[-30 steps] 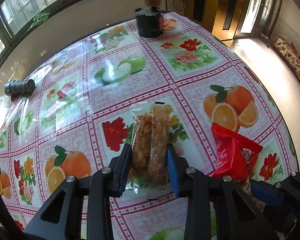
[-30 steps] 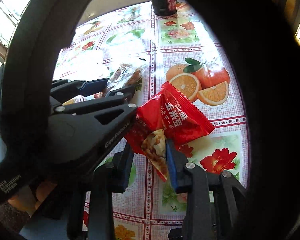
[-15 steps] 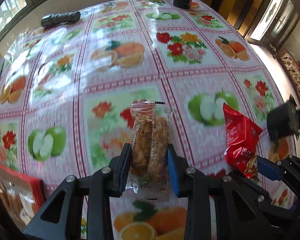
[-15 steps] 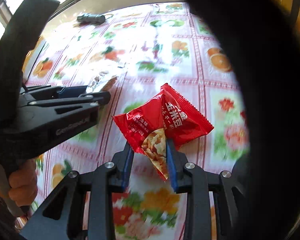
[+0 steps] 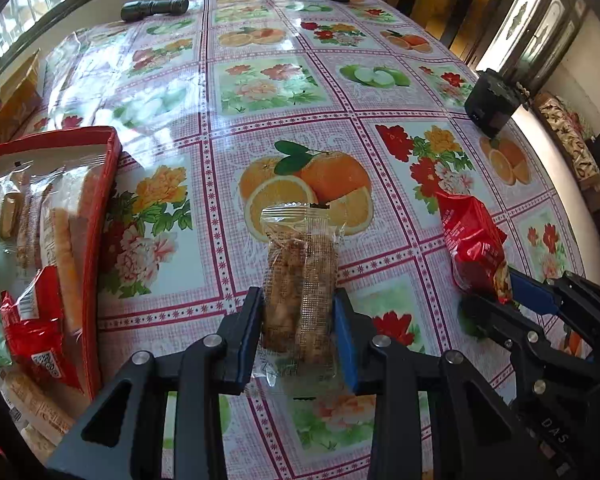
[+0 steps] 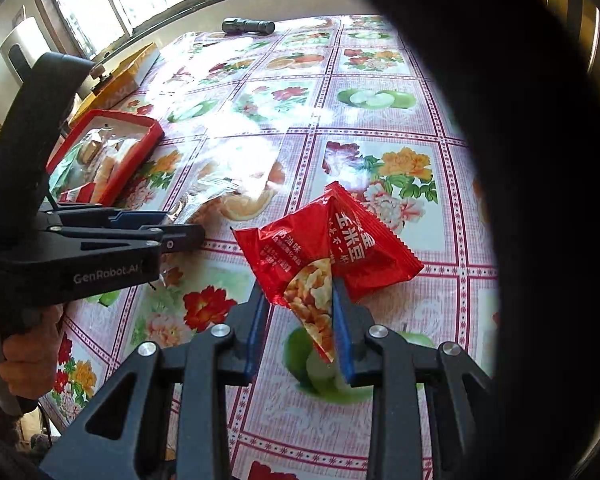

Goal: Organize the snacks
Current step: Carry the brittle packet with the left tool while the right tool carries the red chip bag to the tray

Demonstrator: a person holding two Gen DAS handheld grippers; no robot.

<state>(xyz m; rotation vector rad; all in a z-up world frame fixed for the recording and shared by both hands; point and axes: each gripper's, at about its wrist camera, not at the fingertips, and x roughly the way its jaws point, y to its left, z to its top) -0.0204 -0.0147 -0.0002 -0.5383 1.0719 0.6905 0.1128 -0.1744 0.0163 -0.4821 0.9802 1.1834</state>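
Seemingly both snacks are held clear of the tabletop so they can be carried to the red-rimmed rectangular tray of packets (image 5: 112,152) at nine o'clock in the left wrist view, which I judge to be the collecting place. In that view the left tool (image 5: 298,328) is clamped on the lower half of a clear-wrapped bar of brown puffed-grain snack (image 5: 300,280), pads pressing its two long edges. Gripped that way, the bar's long axis runs from six to twelve o'clock, in line with the fingers, its crimped seal pointing to twelve. At four o'clock the right tool (image 5: 500,292) pinches a red crinkled foil snack bag (image 5: 470,240). Beneath lies the glossy fruit-and-flower patterned tabletop (image 5: 284,92).

In the right wrist view the right tool (image 6: 300,320) is closed tight on one bottom corner of the red bag (image 6: 320,248), which fans out towards twelve and two o'clock, its long axis tilted towards two. A corner grip lets the bag stand loose above the pads. The left tool (image 6: 180,236) sits at nine o'clock, held by a hand (image 6: 28,348), with the tray (image 6: 140,152) beyond it at ten.
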